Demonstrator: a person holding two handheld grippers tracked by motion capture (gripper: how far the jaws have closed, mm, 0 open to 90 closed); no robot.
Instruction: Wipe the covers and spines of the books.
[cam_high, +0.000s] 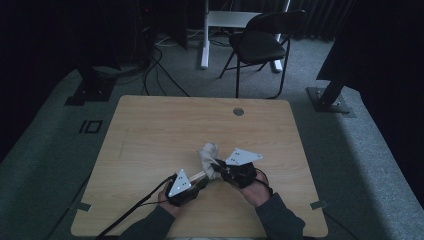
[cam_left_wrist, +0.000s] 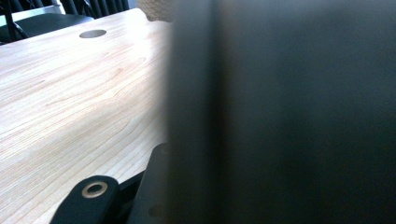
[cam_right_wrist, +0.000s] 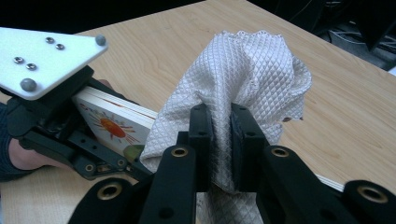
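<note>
R gripper (cam_right_wrist: 220, 140) fingers pinch the cloth (cam_right_wrist: 243, 79) on the book (cam_right_wrist: 114, 126), which L gripper (cam_high: 181, 186) fingers clamp near the table (cam_high: 150, 130) front edge; risk: hard wiping w/ the cloth could twist book out of L's grip.

Black folding chair (cam_high: 260, 42) beyond wooden table (cam_high: 150, 130)
</note>
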